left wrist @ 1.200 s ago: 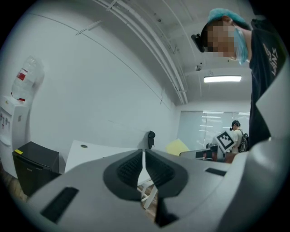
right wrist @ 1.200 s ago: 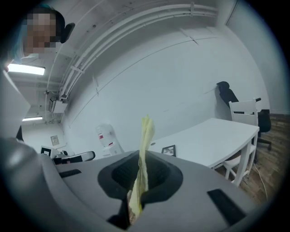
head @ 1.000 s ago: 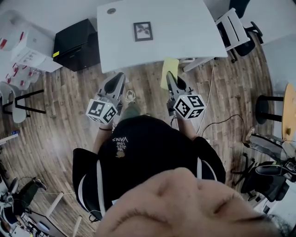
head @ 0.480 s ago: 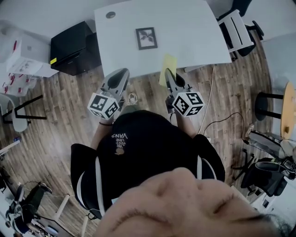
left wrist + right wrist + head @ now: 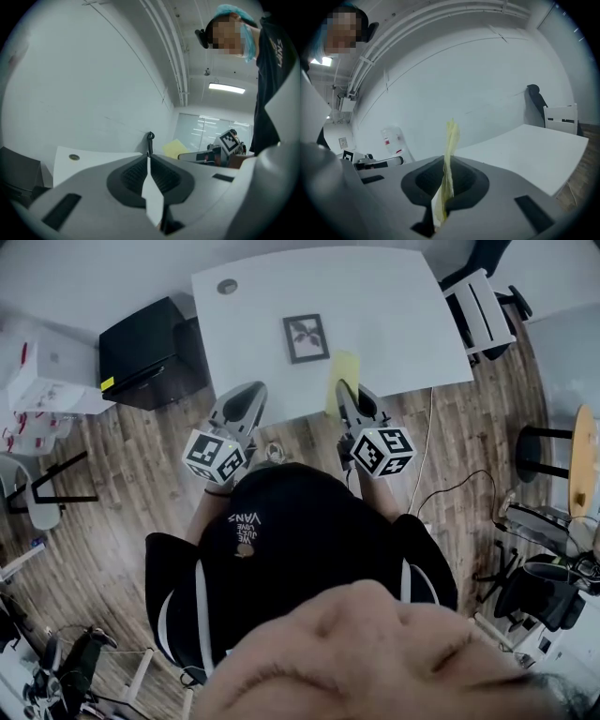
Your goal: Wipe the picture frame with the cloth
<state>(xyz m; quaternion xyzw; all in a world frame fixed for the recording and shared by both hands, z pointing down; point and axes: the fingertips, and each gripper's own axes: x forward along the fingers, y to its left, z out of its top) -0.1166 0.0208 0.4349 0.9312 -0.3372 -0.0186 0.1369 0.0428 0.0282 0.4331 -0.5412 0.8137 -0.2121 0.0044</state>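
Head view: since a second ago the white desk [image 5: 394,287] and picture frame [image 5: 307,337] sit lower in view, nearer the person. Both grippers have closed on the desk's near edge. The frame lies flat mid-desk, well apart from both. The right gripper [image 5: 343,388] carries the yellow cloth [image 5: 342,369], whose top now overlaps the desk edge. The left gripper [image 5: 251,392] is level with it. Black cabinet [image 5: 145,348] left of the desk. Shirt [image 5: 281,549] print reads "VANS", upside down; the smaller lines are illegible.

Left gripper view: fingers pressed together, nothing between them. A thin dark upright shape just past the tips, possibly the frame edge-on; cannot tell.

Right gripper view: fingers pinching the cloth, which stands up past the tips. Desk beyond, to the right. Red-labelled box [image 5: 392,139], text unreadable.
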